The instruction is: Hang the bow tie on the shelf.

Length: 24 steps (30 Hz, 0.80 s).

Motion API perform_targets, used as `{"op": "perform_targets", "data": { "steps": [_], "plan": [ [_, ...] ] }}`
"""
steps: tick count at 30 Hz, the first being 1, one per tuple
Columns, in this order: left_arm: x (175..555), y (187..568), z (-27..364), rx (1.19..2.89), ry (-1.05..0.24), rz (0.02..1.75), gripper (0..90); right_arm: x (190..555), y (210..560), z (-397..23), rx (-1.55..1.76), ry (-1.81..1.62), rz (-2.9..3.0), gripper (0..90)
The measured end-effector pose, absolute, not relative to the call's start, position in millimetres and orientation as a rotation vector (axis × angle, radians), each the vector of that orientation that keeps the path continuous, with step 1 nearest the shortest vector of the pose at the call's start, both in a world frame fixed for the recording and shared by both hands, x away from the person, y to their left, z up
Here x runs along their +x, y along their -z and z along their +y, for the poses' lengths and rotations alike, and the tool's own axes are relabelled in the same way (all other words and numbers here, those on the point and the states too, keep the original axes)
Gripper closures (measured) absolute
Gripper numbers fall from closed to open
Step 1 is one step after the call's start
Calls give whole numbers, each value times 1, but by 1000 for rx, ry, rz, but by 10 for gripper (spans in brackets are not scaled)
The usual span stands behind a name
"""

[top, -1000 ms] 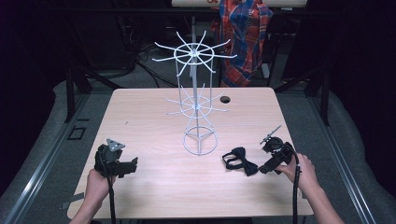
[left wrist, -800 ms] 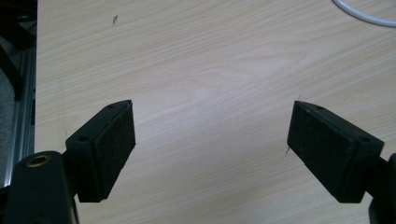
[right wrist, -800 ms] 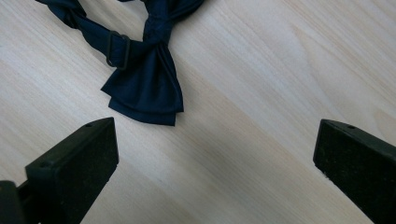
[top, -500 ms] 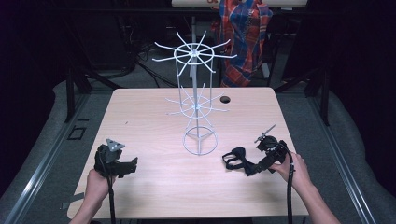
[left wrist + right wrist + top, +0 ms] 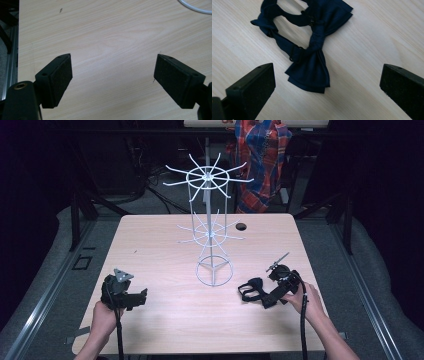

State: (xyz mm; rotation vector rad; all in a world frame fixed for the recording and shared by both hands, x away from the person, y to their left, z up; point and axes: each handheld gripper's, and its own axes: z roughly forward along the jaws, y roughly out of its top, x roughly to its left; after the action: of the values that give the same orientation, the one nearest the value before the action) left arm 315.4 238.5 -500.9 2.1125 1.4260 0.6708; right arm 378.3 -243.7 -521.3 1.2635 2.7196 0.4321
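right gripper [image 5: 261, 296] moved in to bow tie [image 5: 310, 47] | tie's long axis toward gripper | both jaws spread | left gripper [image 5: 131, 297]

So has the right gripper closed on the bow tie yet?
No: the right gripper stands wide open, with the bow tie lying flat on the table between its jaws.

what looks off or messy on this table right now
Little stands out. The bow tie lies flat but skewed, its strap looped loosely beside it, between the open right gripper jaws. The wire rack stands upright and bare.
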Motion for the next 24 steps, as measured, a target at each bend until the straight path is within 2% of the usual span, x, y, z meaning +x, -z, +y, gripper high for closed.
{"op": "perform_targets", "data": {
  "steps": [5, 7, 8, 10, 12, 24],
  "plan": [
    [315, 501, 239, 2115, -672, 1425, 155, 378, 523, -231, 1223, -421, 2736, 19],
    [315, 501, 239, 2113, -674, 1425, 155, 378, 524, -228, 1212, -432, 2737, 71],
    [315, 501, 239, 2114, -674, 1426, 155, 378, 524, -226, 1219, -446, 2737, 136],
    [315, 501, 239, 2115, -673, 1425, 155, 378, 525, -225, 1216, -464, 2737, 160],
    [315, 501, 239, 2115, -673, 1425, 155, 378, 526, -224, 1225, -455, 2725, 226],
    [315, 501, 239, 2113, -676, 1426, 155, 378, 532, -219, 1197, -407, 2730, 421]
  ]
}}
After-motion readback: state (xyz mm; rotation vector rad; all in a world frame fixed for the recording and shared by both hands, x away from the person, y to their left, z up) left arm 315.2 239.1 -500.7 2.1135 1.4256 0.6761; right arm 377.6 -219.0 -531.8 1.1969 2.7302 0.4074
